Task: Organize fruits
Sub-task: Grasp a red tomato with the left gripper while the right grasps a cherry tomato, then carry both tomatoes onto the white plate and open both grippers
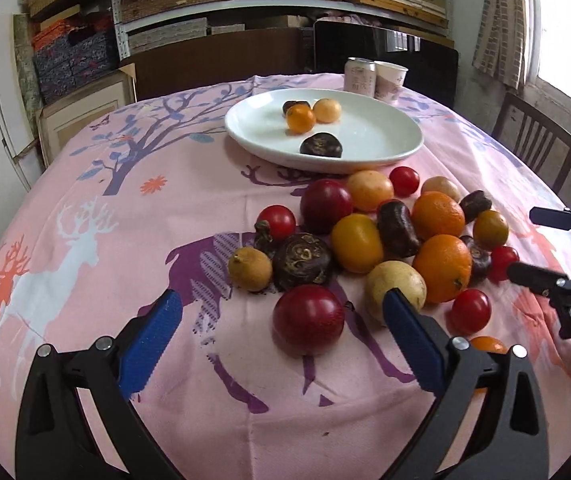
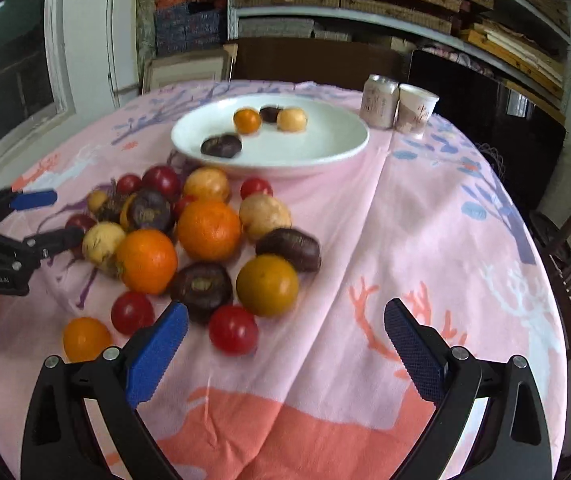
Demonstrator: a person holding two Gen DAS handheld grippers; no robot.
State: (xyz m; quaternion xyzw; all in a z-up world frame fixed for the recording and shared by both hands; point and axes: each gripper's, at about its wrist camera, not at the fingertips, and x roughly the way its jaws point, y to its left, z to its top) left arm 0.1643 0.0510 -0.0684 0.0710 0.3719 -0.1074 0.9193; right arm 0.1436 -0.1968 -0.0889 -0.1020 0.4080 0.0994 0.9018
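Fruits [image 1: 369,240] sit heaped on the table [image 1: 85,240] under a pink deer-print cloth, just in front of a white plate [image 1: 385,140]: oranges, red tomatoes, yellow-orange round fruits, pale yellow ones and dark purple-brown pieces, most of them touching. Plate holds four pieces: two small orange-yellow fruits and two dark ones, one dark piece [image 1: 321,145] lying apart near the front rim. Left gripper [image 1: 283,320] has its blue pads wide apart, nothing between them pressed; a big red fruit [image 1: 308,319] lies on the cloth between the fingers, not touched. Right gripper [image 2: 285,324] also spread wide, empty, over bare cloth to the right of the heap, a red tomato [image 2: 233,329] just beside its left pad. Behind the plate stand a can [image 2: 378,100] and a paper cup [image 2: 415,110], side by side.
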